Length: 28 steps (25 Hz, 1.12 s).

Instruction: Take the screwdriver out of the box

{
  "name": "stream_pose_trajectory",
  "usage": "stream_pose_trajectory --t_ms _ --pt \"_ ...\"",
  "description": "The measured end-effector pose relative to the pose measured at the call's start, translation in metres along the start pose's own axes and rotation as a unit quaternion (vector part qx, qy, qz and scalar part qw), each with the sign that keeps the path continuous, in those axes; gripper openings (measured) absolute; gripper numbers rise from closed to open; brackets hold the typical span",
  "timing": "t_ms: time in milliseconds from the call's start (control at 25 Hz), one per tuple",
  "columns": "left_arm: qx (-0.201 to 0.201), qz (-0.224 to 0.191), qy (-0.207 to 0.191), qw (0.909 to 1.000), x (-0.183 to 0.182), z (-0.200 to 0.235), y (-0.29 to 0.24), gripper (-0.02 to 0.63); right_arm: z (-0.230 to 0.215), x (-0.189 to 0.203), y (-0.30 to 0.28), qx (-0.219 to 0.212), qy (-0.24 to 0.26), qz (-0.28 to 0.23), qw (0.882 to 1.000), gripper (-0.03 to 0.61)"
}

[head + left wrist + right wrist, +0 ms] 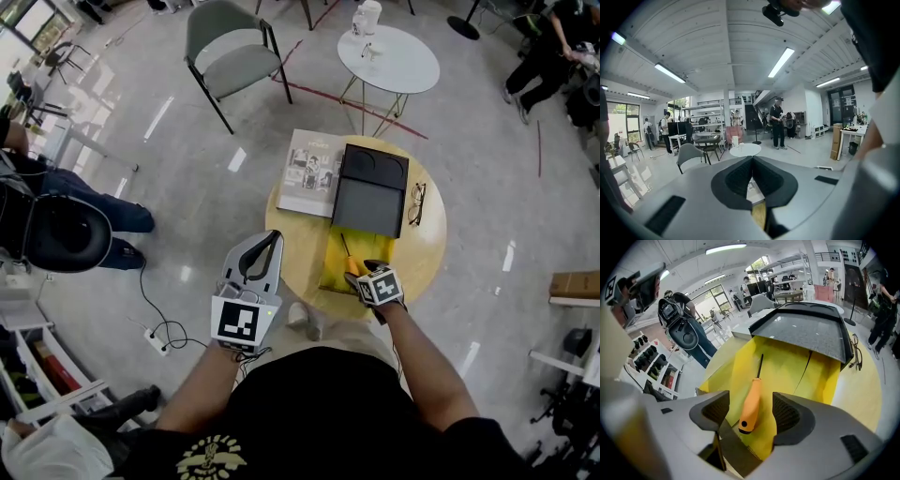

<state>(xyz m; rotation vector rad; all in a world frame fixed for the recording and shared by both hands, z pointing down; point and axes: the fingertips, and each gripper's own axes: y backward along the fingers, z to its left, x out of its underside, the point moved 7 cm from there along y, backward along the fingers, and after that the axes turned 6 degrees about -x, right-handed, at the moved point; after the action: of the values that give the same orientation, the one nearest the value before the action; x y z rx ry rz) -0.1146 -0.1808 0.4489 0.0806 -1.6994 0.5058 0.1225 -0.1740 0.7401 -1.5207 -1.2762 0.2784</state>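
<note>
Head view: magazine (309, 173) and glasses (416, 202) flank the box lid (372, 194).

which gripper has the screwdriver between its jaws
The right gripper: its open jaws straddle the orange screwdriver in the box. The left gripper is shut and empty.

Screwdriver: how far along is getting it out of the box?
Done: the dark cover sits pushed back, baring the yellow box. In hand: the right gripper is open, the screwdriver lying between its jaws, not yet gripped. Still to do: close, lift it clear. The left gripper is shut, empty.
</note>
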Motion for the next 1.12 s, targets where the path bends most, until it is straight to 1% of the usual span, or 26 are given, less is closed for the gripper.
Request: stream_pose_trajectory --t_ms 160,200,280,320,400,440,680,760,840,920,1000,1120 --pt "-0.001 0.002 -0.006 1.0 -0.001 -0.002 0.001 0.017 0.001 -0.001 -0.001 0.017 0.01 0.021 1.0 0.294" --pt "0.0 0.003 -0.007 1.0 -0.001 -0.003 0.0 0.017 0.002 -0.001 -0.001 0.025 0.019 0.034 0.999 0.273" --pt "0.001 0.003 -0.007 1.0 -0.001 -0.005 0.0 0.017 0.008 0.003 -0.005 0.036 0.052 0.071 0.996 0.187" --pt "0.002 0.002 -0.008 1.0 -0.001 -0.006 0.0 0.017 0.011 0.006 -0.008 0.041 0.074 0.088 0.993 0.16" --pt "0.002 -0.002 -0.008 1.0 -0.002 -0.008 0.001 0.017 0.014 0.008 -0.011 0.053 0.108 0.108 0.987 0.133" --pt "0.002 -0.005 -0.008 1.0 -0.001 -0.008 0.002 0.017 0.015 0.009 -0.012 0.056 0.114 0.112 0.986 0.129" --pt "0.004 -0.01 -0.01 0.9999 -0.005 -0.009 0.003 0.017 0.013 0.009 -0.011 0.052 0.103 0.11 0.987 0.126" --pt "0.006 -0.013 -0.012 0.9998 -0.007 -0.009 0.003 0.017 0.011 0.01 -0.008 0.047 0.088 0.104 0.99 0.126" --pt "0.007 -0.015 -0.012 0.9998 -0.008 -0.009 0.004 0.017 0.009 0.014 -0.004 0.043 0.061 0.098 0.992 0.126" --pt "0.008 -0.016 -0.011 0.9998 -0.008 -0.009 0.005 0.017 0.007 0.014 0.001 0.045 0.043 0.081 0.995 0.124" --pt "0.01 -0.016 -0.01 0.9998 -0.007 -0.009 0.006 0.017 0.005 0.008 0.007 0.053 0.046 0.056 0.996 0.126" --pt "0.014 -0.02 -0.01 0.9996 -0.009 -0.01 0.007 0.017 0.008 0.004 0.02 0.058 0.042 0.038 0.997 0.124"
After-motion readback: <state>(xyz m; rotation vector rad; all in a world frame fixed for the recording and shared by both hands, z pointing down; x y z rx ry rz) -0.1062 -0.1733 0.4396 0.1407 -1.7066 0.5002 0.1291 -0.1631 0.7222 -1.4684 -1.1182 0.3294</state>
